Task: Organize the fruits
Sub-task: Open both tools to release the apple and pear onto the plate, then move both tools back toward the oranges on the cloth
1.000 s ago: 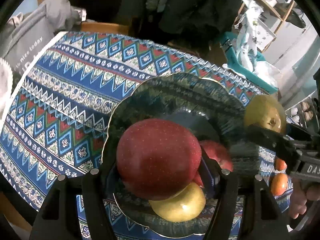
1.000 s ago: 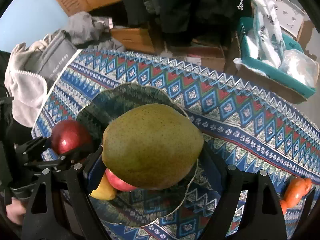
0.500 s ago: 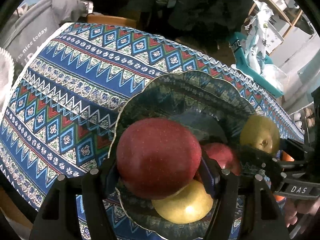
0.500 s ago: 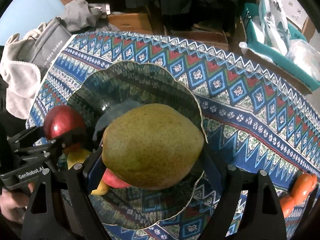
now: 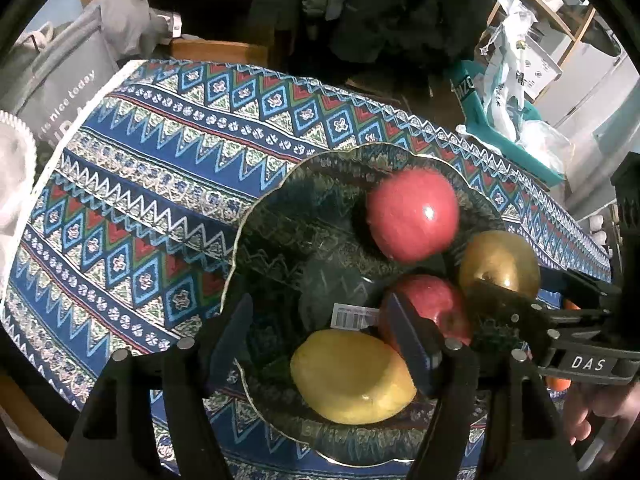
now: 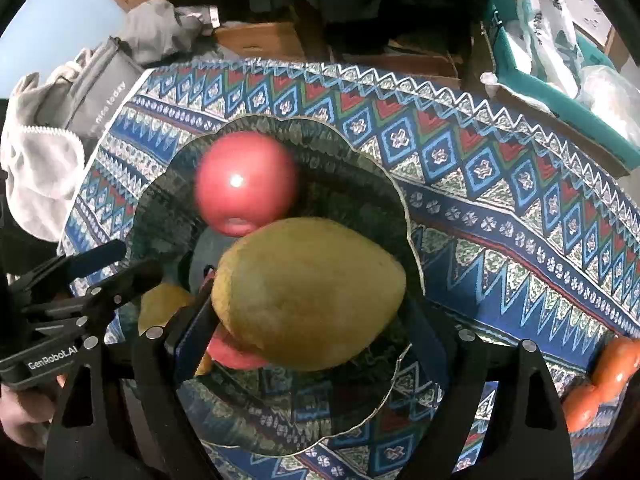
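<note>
A dark patterned glass bowl (image 5: 280,216) sits on the blue patterned tablecloth. In it lie a big red apple (image 5: 412,216), a smaller red apple (image 5: 436,304) and a yellow fruit (image 5: 352,376). My left gripper (image 5: 320,344) is open and empty over the bowl's near side. My right gripper (image 6: 316,320) is shut on a green-brown pear (image 6: 308,292) and holds it low over the bowl (image 6: 360,168), beside the big red apple (image 6: 244,184). The pear also shows in the left wrist view (image 5: 500,264).
Orange fruits (image 6: 604,376) lie on the cloth right of the bowl. A grey bag (image 5: 60,80) and white cloth (image 6: 36,176) sit off the table's left edge. A teal box with plastic bags (image 6: 560,48) stands behind the table at the right.
My left gripper has opened and let go of the big red apple, which now lies at the far side of the bowl. My right gripper has lowered the pear further over the bowl.
</note>
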`<act>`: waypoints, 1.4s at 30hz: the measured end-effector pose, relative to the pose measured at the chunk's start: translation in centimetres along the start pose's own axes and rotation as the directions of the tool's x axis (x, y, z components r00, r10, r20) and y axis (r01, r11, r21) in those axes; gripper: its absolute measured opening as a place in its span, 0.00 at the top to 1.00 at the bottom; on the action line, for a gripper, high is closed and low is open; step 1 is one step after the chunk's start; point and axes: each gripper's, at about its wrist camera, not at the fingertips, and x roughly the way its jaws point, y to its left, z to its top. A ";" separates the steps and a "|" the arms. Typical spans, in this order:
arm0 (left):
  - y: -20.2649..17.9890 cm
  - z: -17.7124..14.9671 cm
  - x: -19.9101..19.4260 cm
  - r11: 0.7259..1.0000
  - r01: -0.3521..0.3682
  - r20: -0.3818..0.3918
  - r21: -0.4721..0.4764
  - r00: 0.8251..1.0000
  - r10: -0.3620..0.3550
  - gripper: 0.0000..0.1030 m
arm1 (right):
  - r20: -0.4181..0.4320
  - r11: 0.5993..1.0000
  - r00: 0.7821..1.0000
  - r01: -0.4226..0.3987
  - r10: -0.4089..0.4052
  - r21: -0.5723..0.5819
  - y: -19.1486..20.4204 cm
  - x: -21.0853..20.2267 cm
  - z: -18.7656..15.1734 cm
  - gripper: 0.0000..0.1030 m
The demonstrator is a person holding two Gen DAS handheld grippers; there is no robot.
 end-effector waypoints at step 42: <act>-10.4 -0.7 -12.7 0.975 0.079 0.182 0.208 0.976 -0.118 0.15 | 0.372 0.973 0.899 0.216 -0.229 0.075 -3.4 -22.7 -4.8 0.14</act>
